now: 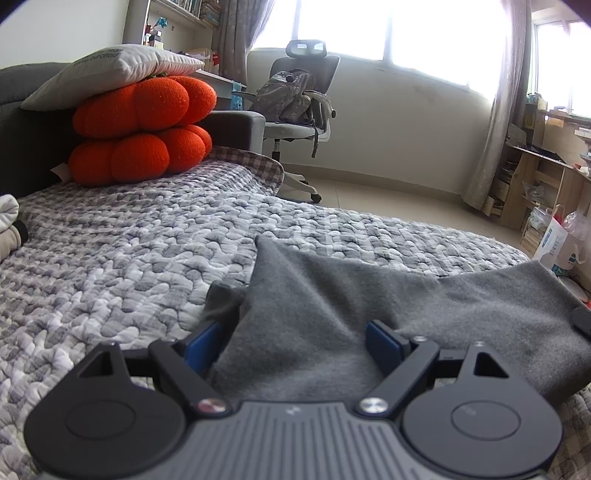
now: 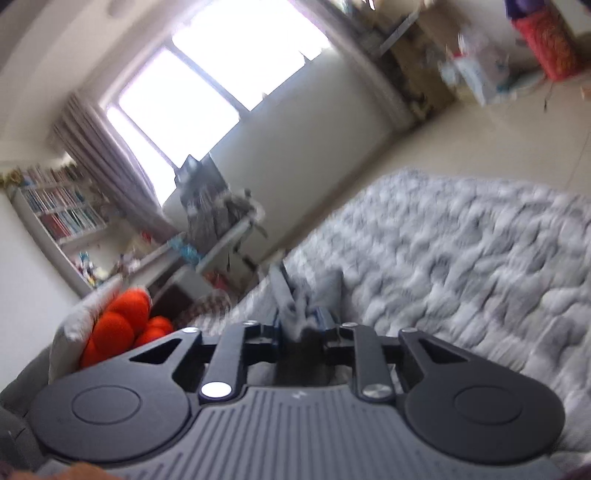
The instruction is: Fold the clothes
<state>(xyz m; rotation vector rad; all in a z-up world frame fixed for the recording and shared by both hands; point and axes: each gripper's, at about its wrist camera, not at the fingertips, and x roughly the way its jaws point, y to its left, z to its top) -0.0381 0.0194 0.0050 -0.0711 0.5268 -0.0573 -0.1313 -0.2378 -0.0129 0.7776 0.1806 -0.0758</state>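
The left gripper [image 1: 291, 343] stood spread wide, its blue pads [image 1: 382, 345] at either side of a raised fold of the grey cloth [image 1: 332, 295]. The cloth lay between the jaws, but the pads did not visibly press it. The cloth lay rumpled on the quilt [image 1: 129, 251], running from the gripper toward 3 o'clock, with one peaked corner standing up at about 12 o'clock from the jaws.

In the right wrist view, tilted and blurred, the right gripper [image 2: 301, 325] was drawn nearly together, pinching a thin edge of cloth [image 2: 291, 306] that stood up between the fingers toward 12 o'clock.

On the quilt, at 10 o'clock from the left gripper, two orange cushions [image 1: 140, 125] were stacked under a white pillow [image 1: 110, 70], against a dark sofa back [image 1: 22, 147]. An office chair [image 1: 299, 107] with a bag on its seat stood at 12 o'clock before the bright window [image 1: 388, 26]. Folded pale clothes [image 1: 9, 225] showed at 9 o'clock, at the frame's edge.
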